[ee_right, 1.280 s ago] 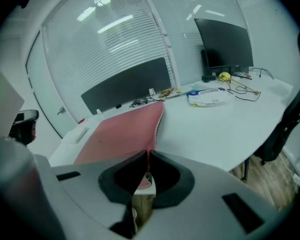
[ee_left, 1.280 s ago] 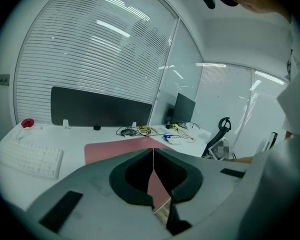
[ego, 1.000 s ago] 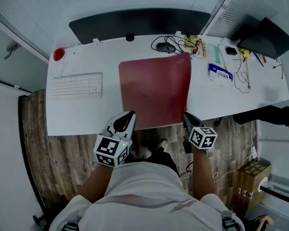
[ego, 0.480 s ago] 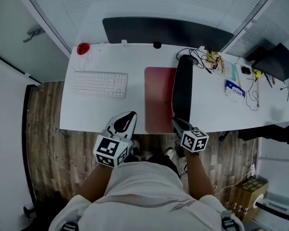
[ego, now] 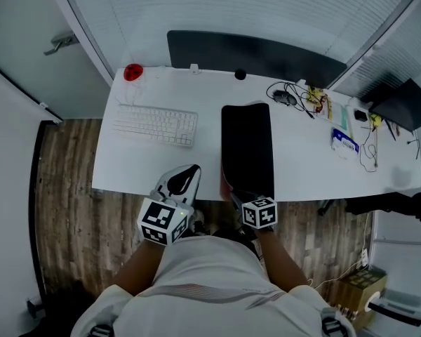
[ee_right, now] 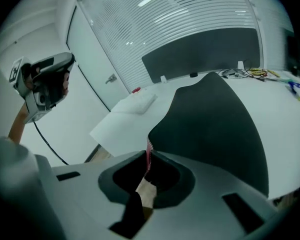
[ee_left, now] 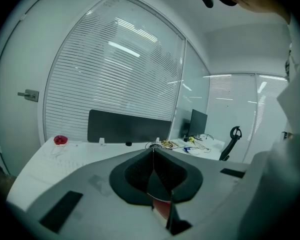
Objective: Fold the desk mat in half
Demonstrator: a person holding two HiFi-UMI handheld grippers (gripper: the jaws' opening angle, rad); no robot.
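Desk mat [ego: 247,146] folded over, black underside up, a long dark strip on the white desk [ego: 140,167] beside the keyboard [ego: 156,124], my right gripper [ego: 233,195] pinching its near edge, red showing there, my left gripper [ego: 189,170] closed and empty.

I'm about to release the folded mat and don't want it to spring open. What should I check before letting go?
1. Grip: right gripper shut on the desk mat's near corner, red edge pinched: ok.
2. Fold: black underside faces up across the mat: ok.
3. Edges aligned: lower layer hidden: cannot tell.
4. Other hand: left gripper shut, beside the mat, not touching it: ok.
5. Surroundings: keyboard apart from the mat, on its left: ok.
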